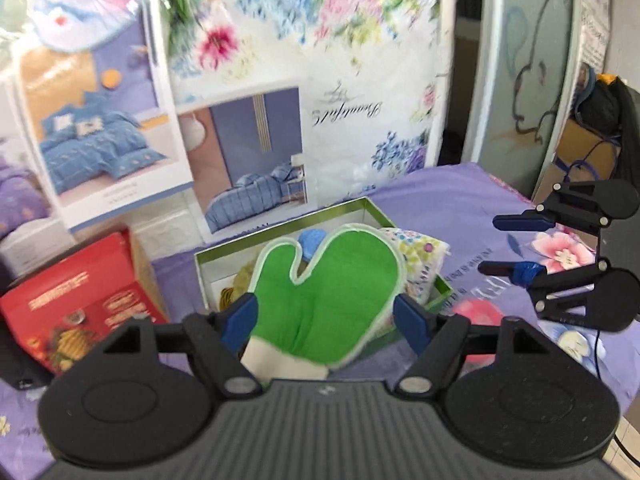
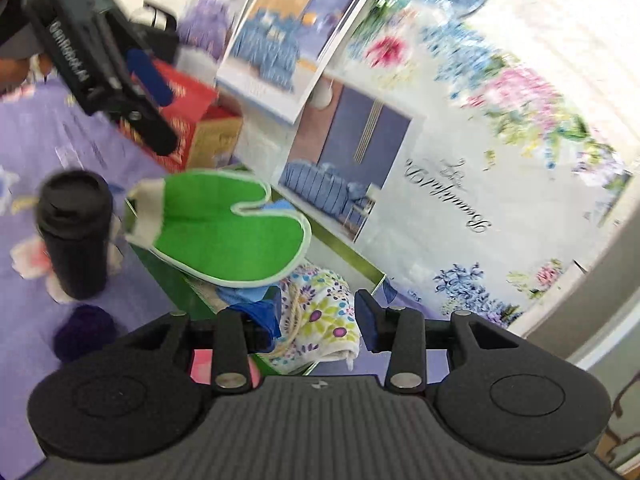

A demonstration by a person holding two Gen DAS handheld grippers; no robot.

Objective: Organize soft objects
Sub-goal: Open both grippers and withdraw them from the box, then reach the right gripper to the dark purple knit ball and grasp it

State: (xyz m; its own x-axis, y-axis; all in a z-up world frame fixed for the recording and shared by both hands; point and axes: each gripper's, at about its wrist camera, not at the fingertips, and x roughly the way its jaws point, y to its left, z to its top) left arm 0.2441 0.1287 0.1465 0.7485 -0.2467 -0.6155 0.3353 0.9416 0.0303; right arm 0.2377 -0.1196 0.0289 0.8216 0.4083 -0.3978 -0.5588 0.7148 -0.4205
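Black left tongs fill the bottom of their own view. They stand wide with nothing pinched. The right camera shows them up in the air, well above the box and to its left.

Big see-through bedding packs with flowers and bed pictures stand along the back. A purple flowered sheet covers what everything lies on. An open box with a green rim sits near the back edge of the sheet, just in front of the packs. A red box stands left of it, close by.

A green mitten with a white edge and a white cuff lies flat on top of the things in the open box. Its cuff sticks out over the front rim, and its thumb and finger part point toward the packs.

The right tongs hang over the right part of the sheet, beside the box. They have only a narrow gap and hold nothing.

A black bottle stands upright on the sheet near the mitten's cuff. A flowered cloth is bunched at the right end of the box, partly under the mitten. A yellow soft thing peeks out at the left end. A dark purple ball lies on the sheet near the bottle. A small blue ball shows in the box behind the mitten.
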